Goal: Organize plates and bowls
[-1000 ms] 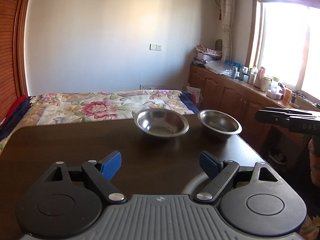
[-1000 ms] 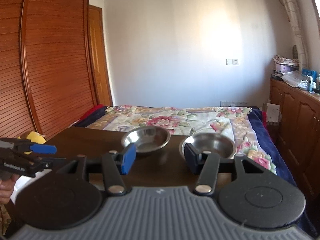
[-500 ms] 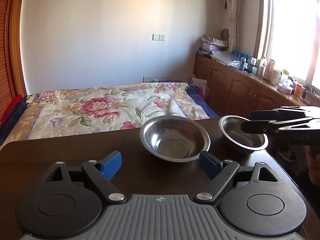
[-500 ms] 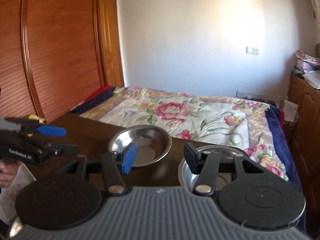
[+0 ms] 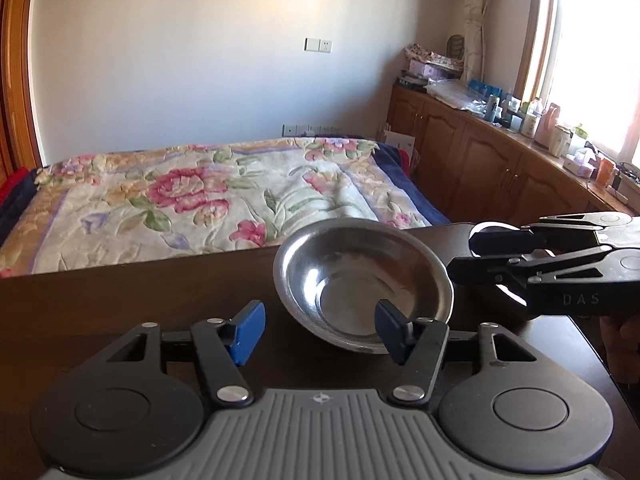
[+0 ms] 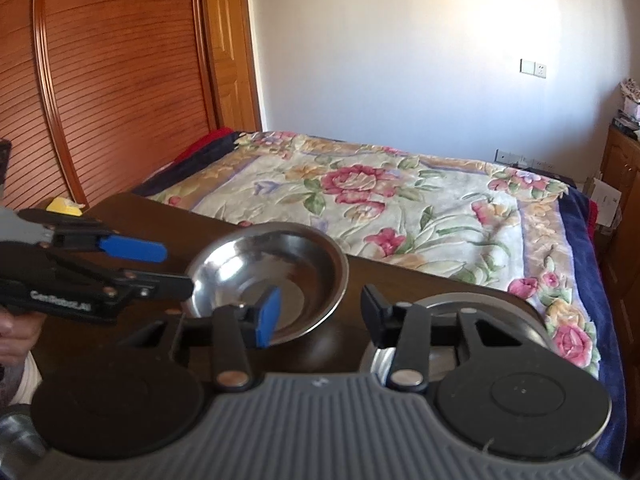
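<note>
Both my tongs closing in, pads not pressing yet: left gripper (image 5: 318, 332) straddles the near rim of the left bowl (image 5: 362, 280); right gripper (image 6: 318, 316) sits just beside it, over the other bowl (image 6: 496, 308).

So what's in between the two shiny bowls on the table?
Nothing but bare dark table, seen in the right wrist view. The left bowl and the right bowl sit apart, with only the right gripper hanging over that gap.
</note>
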{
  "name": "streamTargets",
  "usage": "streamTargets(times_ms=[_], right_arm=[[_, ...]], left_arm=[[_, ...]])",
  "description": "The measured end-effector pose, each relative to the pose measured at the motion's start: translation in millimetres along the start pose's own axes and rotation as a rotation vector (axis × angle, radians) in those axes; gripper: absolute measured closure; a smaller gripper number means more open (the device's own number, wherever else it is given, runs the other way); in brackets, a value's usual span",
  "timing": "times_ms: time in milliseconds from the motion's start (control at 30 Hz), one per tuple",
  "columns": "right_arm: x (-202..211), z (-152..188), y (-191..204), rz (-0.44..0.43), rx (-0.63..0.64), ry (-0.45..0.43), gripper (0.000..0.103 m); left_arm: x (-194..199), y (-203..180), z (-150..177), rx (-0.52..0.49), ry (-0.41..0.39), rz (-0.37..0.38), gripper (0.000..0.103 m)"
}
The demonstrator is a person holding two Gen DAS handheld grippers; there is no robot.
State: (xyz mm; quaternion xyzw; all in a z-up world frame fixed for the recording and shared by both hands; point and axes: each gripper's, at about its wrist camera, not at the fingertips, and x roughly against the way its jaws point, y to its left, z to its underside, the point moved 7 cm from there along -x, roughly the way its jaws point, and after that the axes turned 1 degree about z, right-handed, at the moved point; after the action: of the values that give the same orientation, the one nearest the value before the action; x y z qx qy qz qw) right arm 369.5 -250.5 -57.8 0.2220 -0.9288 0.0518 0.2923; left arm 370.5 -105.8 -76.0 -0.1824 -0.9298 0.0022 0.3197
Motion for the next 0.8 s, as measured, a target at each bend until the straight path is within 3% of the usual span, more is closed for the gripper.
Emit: streamTargets(times_ms=[600,800], right_arm=[[-19.4,4.9,8.7,-0.059,0.015,0.075,0.058],[-22.8,7.5,4.9,-0.075,-0.019,0.090,0.061]], left_arm=[[-21.2,3.8,1.9,0.044,0.046,0.026,0.054],[-24.9,7.3,3.3,0.050,0.059,0.016,0.069]])
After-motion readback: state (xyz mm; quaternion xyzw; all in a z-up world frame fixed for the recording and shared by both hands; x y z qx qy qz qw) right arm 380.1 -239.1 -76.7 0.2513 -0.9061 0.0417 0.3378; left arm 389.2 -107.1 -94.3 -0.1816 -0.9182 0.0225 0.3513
